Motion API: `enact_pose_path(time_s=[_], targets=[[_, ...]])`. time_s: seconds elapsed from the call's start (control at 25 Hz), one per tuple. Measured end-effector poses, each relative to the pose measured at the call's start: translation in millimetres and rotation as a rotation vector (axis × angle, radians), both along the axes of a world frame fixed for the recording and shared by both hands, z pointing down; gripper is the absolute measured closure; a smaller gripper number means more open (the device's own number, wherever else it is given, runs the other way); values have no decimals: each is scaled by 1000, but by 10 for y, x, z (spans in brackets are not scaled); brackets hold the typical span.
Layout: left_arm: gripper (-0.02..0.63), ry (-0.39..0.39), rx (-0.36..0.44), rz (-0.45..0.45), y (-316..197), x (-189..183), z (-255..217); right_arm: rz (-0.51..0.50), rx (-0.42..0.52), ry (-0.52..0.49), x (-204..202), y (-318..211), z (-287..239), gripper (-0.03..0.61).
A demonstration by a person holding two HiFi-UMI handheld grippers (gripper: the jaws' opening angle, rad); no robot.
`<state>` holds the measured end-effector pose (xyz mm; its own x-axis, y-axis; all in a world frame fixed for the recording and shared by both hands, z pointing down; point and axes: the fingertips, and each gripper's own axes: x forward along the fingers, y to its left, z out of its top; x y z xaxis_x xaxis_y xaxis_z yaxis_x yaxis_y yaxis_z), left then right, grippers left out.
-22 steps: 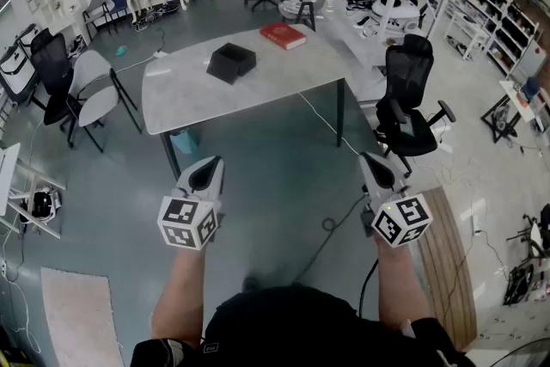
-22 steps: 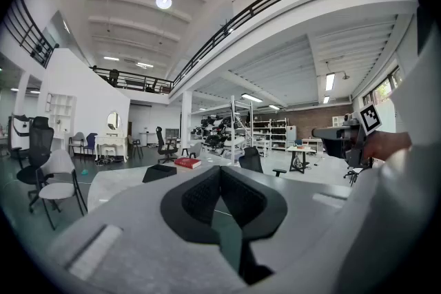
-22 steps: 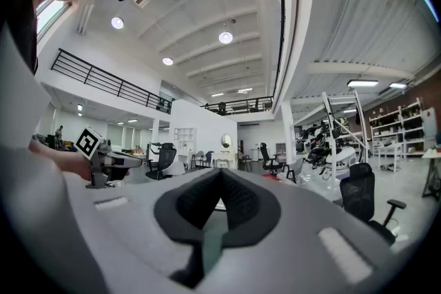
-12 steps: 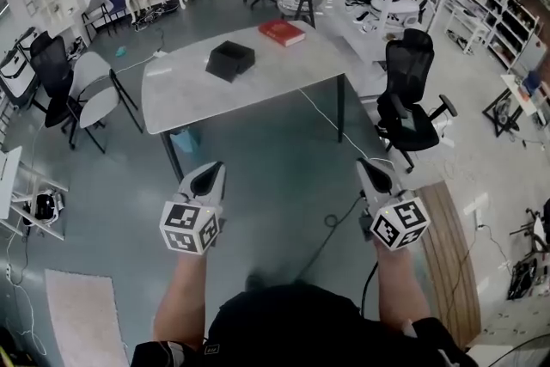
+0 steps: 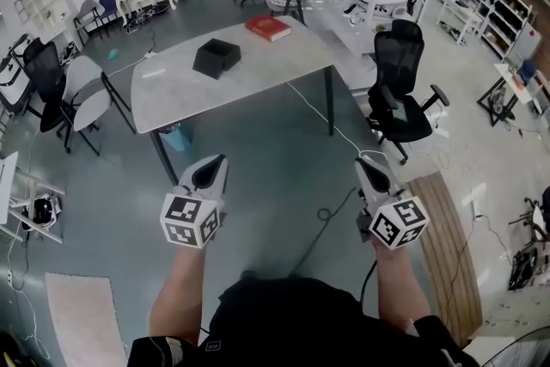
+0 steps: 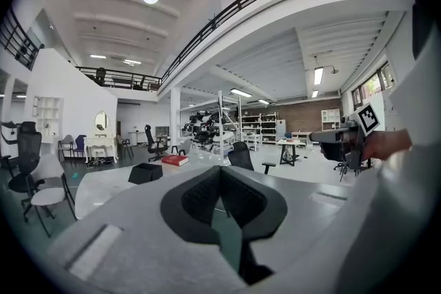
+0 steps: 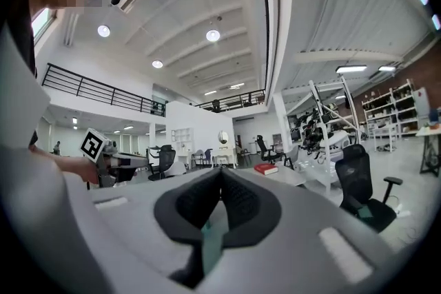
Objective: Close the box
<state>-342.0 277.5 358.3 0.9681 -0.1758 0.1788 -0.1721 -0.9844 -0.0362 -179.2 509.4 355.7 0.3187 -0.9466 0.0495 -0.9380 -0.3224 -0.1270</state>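
Since the earlier frame the table (image 5: 258,73) and the black box (image 5: 216,58) on it have been shifted slightly leftward in the head view, and both grippers are kept where they were. The left gripper (image 5: 216,161) and right gripper (image 5: 364,161) are held over the floor (image 5: 275,176), well apart from the table, each with jaws pressed together on nothing. A red book (image 5: 268,27) lies beyond the box

No word, number or brand can be read anywhere. Only square black-and-white code patterns (no letters among them) are carried on the left gripper (image 5: 216,163) and the right gripper (image 5: 366,166). The cover of the red book (image 5: 268,27) is seen too small for print to be made out.
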Motion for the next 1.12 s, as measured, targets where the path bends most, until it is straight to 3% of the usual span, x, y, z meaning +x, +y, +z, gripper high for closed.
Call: enact_pose_path(time_s=[0.36, 0.56, 0.88, 1.12], targets=[[607, -45, 3, 14, 565, 81, 271, -46, -65, -82, -60, 390, 434, 575], [607, -45, -13, 9, 501, 219, 345, -56, -91, -98, 21, 306, 559, 575], [607, -54, -21, -15, -142, 656, 569, -89, -114, -113, 458, -366, 628, 575], [607, -45, -40, -35, -1072, 1166, 733, -110, -162, -89, 971, -1282, 695, 575]])
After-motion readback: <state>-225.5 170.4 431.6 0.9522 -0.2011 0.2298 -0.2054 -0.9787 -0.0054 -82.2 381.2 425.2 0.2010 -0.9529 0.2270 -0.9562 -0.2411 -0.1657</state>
